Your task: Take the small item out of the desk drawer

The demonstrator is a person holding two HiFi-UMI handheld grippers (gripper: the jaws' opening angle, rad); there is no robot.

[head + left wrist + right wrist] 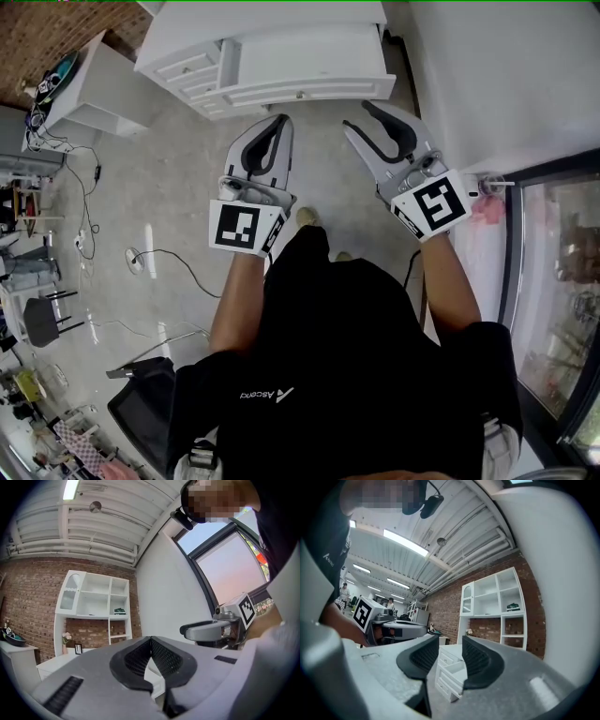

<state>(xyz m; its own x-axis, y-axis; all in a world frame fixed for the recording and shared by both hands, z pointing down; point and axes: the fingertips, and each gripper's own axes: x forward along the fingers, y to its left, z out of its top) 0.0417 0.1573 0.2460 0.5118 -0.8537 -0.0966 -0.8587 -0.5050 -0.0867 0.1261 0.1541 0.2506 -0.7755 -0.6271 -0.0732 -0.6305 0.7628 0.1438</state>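
Observation:
A white desk (187, 70) with stacked drawers stands ahead of me on the floor. One drawer (309, 58) is pulled out, its knobbed front (302, 94) facing me. No small item shows inside it from here. My left gripper (278, 122) is held in the air short of the desk, its fingertips touching and nothing between them; in the left gripper view the left gripper (151, 640) points up at the room. My right gripper (359, 114) hovers beside it, open and empty. Between the right gripper (450, 646) pads the desk drawers (452, 672) show, some way off.
A white wall (497, 75) and a glass door (562, 281) close off the right side. A low white cabinet (94, 98) stands at the back left. Cables (150, 261) and a black chair (141, 403) lie on the floor at left. A white shelf unit (497, 602) stands against brick.

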